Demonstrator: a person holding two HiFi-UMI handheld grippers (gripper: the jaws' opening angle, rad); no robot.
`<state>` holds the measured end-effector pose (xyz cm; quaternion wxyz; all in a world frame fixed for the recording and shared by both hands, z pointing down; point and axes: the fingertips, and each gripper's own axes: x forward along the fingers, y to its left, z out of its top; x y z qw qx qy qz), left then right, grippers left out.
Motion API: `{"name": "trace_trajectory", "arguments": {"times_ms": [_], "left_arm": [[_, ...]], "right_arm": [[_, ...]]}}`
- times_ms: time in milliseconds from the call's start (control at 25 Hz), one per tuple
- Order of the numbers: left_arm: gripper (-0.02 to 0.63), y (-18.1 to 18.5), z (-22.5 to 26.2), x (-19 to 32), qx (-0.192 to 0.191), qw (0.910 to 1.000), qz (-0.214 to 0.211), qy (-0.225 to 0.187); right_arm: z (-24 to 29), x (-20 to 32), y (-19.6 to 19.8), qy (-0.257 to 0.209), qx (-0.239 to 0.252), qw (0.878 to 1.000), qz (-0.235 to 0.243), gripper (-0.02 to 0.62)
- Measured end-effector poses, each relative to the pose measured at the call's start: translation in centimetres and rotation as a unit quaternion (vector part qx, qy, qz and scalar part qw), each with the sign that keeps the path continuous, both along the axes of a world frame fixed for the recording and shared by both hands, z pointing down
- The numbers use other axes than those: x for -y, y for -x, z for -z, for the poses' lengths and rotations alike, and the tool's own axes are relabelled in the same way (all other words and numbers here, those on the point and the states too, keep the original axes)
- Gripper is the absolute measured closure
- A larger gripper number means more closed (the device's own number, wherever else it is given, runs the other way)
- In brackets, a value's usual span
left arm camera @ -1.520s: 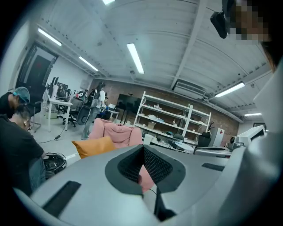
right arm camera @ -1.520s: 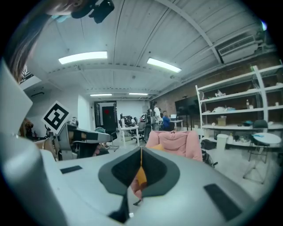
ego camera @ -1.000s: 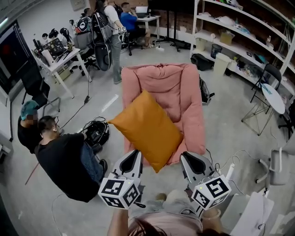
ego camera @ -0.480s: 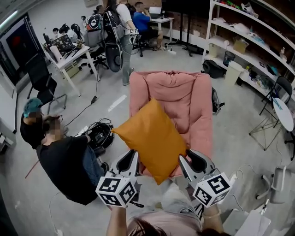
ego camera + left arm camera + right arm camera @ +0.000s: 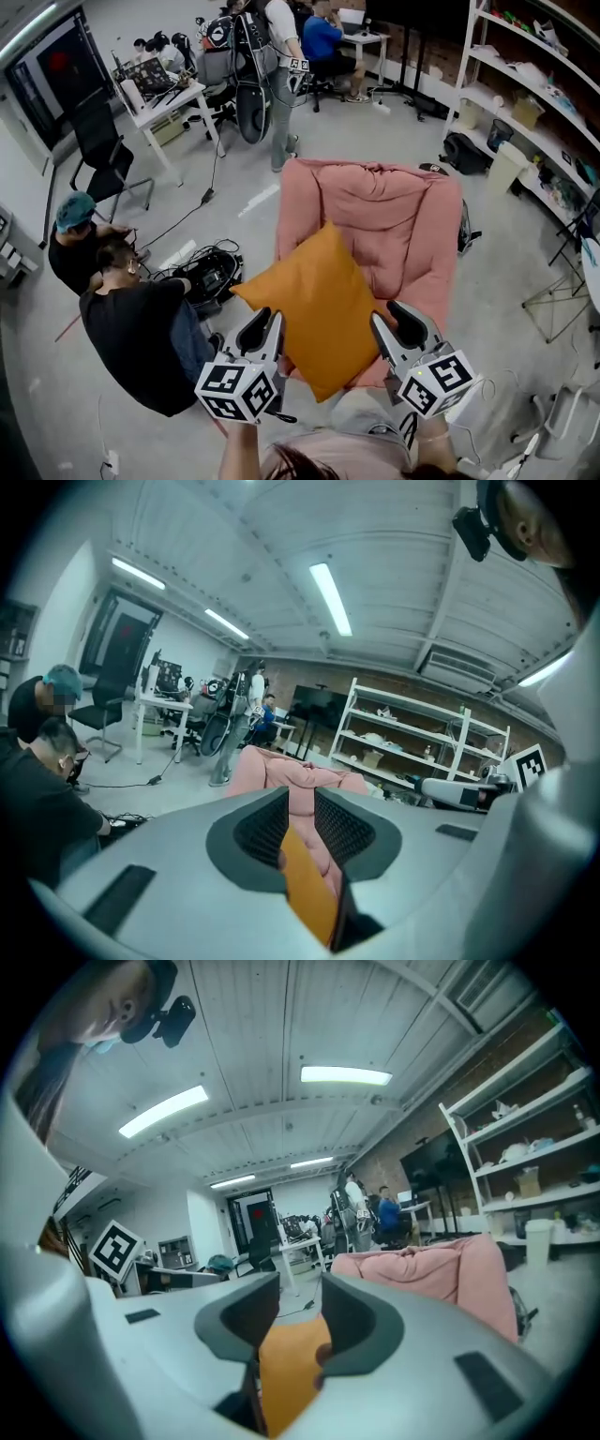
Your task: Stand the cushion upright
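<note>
- Closed in on chair (image 5: 398, 211) since a second ago; larger and lower now in the head view, with cushion (image 5: 314, 309) propped on it as before.
- Propped on one corner on the seat: top corner at 12 o'clock against the pink back, bottom corner at 6 o'clock by the seat's front edge, tilted back rather than fully upright.
- At 7 o'clock of the cushion, left gripper (image 5: 266, 323): jaws narrowly apart, just opened, with the orange edge between them and pink showing beside one pad.
- At 5 o'clock, right gripper (image 5: 397, 317): jaws a little wider, also just opened, with orange fabric filling the lower gap; probably no longer pinched, though hard to judge so close up.
- Seated on the floor at 9 o'clock of the chair, two people (image 5: 131, 328).
- Farther off, table (image 5: 169, 96) at 11 o'clock and shelves (image 5: 539, 70) at 2 o'clock.
</note>
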<state>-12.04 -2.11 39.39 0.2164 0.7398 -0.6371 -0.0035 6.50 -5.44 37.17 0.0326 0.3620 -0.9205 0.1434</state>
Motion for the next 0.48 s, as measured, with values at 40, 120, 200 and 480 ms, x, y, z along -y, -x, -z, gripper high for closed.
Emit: {"name": "trace_trajectory", "arguments": {"times_ms": [40,120,200,480], "left_arm": [[0.537,0.2,-0.2,0.6,0.0,1.0,0.005,0.002],[0.531,0.6,-0.5,1.7,0.002,0.9998,0.017,0.008],[0.528,1.0,-0.8,2.6,0.002,0.9994,0.031,0.016],[0.512,3.5,-3.2,4.1,0.001,0.9953,0.087,0.041]], "right_arm": [[-0.3,0.9,0.1,0.004,0.0,1.0,0.005,0.451],[-0.8,2.7,0.2,0.011,-0.002,1.0,0.015,0.448],[-1.1,4.3,0.2,0.018,-0.004,1.0,0.023,0.443],[-4.4,8.5,1.2,0.049,-0.014,0.997,0.058,0.413]]}}
